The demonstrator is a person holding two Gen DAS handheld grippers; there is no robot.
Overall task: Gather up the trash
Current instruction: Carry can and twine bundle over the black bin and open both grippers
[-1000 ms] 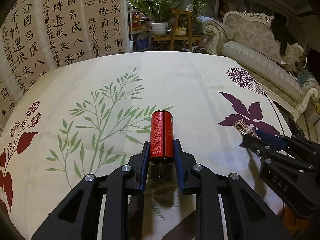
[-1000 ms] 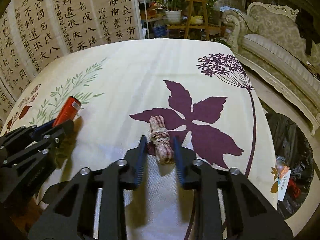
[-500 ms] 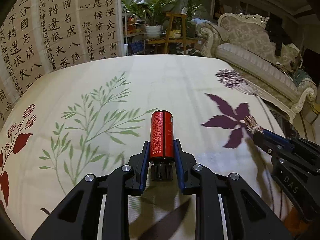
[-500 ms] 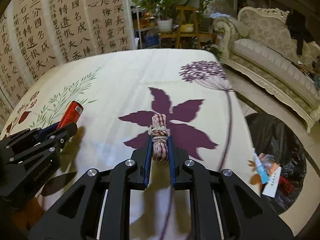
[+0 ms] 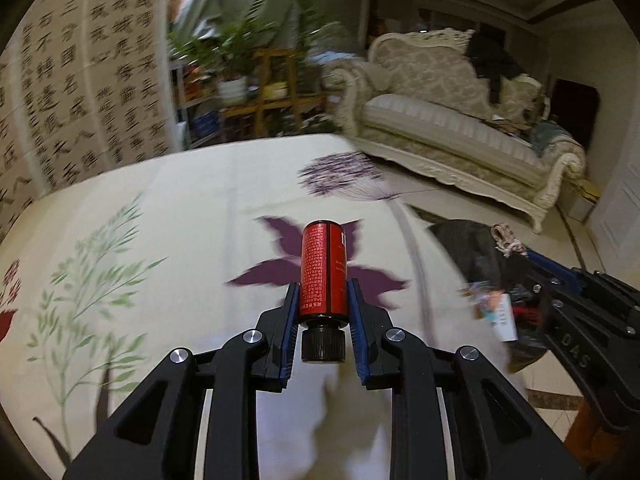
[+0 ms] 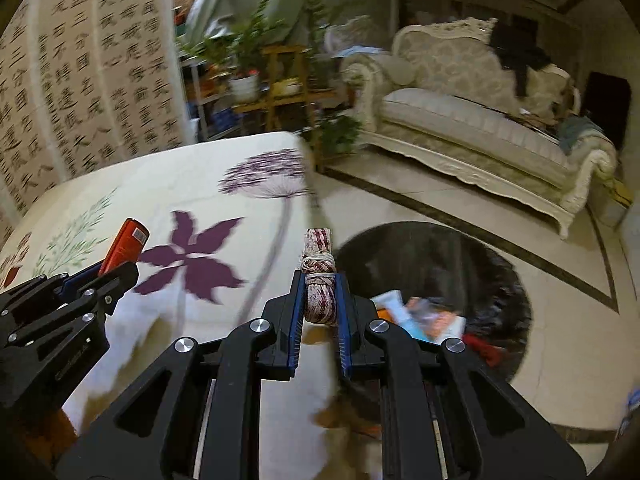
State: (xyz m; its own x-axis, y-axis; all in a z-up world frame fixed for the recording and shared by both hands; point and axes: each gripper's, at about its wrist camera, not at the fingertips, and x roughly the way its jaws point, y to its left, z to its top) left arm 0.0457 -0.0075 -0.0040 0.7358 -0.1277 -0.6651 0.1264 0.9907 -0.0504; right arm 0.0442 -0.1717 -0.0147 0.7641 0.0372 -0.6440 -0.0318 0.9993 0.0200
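Note:
My left gripper (image 5: 322, 300) is shut on a red bottle (image 5: 322, 272) with a black cap, held clear of the flowered tablecloth (image 5: 192, 216). My right gripper (image 6: 320, 296) is shut on a small bundle of red-and-white striped ribbon (image 6: 319, 280) tied with string, lifted past the table's right edge. In the left wrist view the right gripper (image 5: 520, 254) shows at the right with the ribbon (image 5: 505, 238). In the right wrist view the left gripper (image 6: 116, 268) shows at the left with the red bottle (image 6: 125, 245). A black trash bag (image 6: 432, 264) lies open on the floor, with several wrappers inside.
A cream sofa (image 6: 480, 120) stands along the far right wall. Wooden plant stands with potted plants (image 6: 256, 76) sit behind the table. A calligraphy screen (image 6: 80, 80) lines the left. Tiled floor (image 6: 568, 320) lies between table and sofa.
Both grippers have lifted off the table and swung right toward the trash bag, carrying the bottle and the ribbon. The right gripper closed on the ribbon, which lay loose between its fingers a second ago.

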